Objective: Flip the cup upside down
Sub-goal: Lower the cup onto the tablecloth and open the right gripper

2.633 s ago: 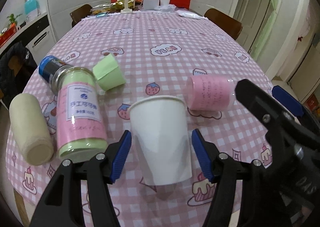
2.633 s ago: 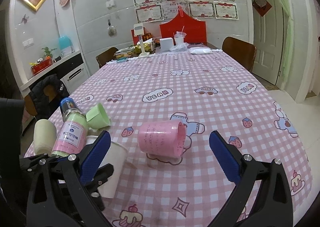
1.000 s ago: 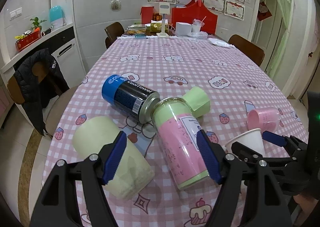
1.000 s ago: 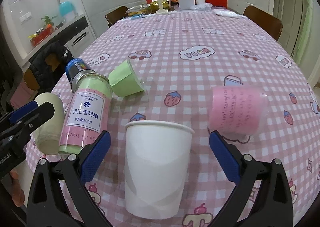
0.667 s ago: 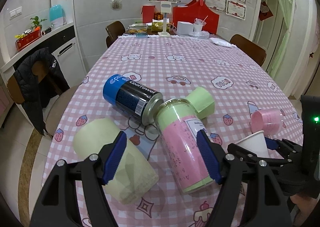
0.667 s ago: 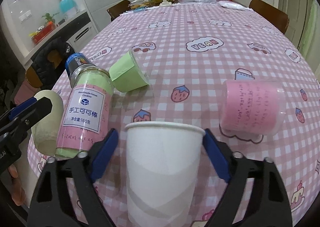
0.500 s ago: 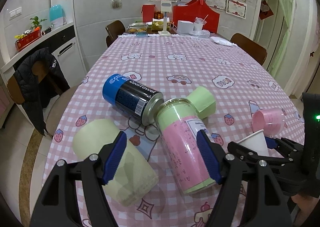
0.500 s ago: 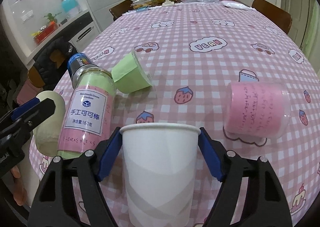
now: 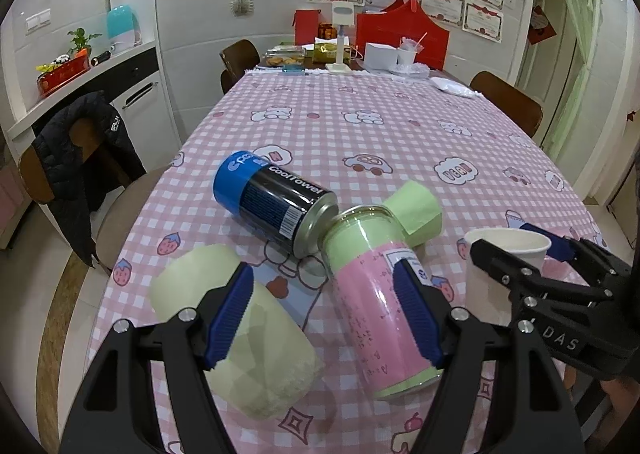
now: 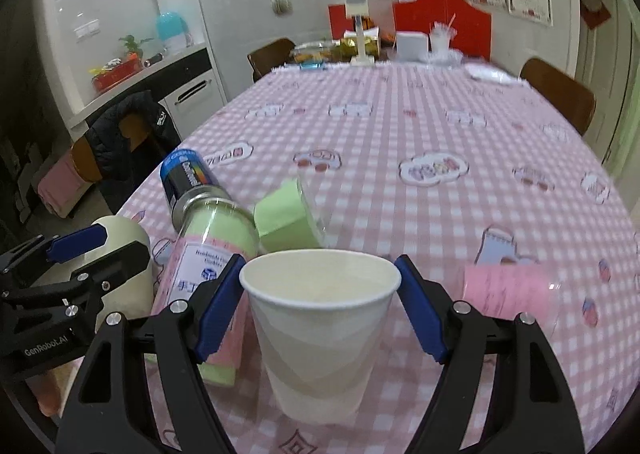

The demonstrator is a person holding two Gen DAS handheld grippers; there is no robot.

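Note:
A white paper cup [image 10: 320, 338] stands mouth up between the blue pads of my right gripper [image 10: 320, 302], which is shut on its rim. The cup looks lifted just off the pink checked tablecloth [image 10: 420, 141]. In the left wrist view the cup [image 9: 496, 274] shows at the right, held by the right gripper [image 9: 532, 254]. My left gripper [image 9: 324, 314] is open and empty, above a cream roll [image 9: 236, 338] and a pink-and-green jar [image 9: 376, 306].
Lying on the cloth: a blue-and-black can [image 9: 272, 201], a green cup [image 9: 418, 209], a pink cup [image 10: 508, 290]. A chair with a black jacket [image 9: 80, 157] stands left of the table. Boxes and a lamp [image 9: 340, 37] sit at the far end.
My right gripper closed on the white cup and tipped up, so the cup's mouth now shows. The left gripper stayed put and open.

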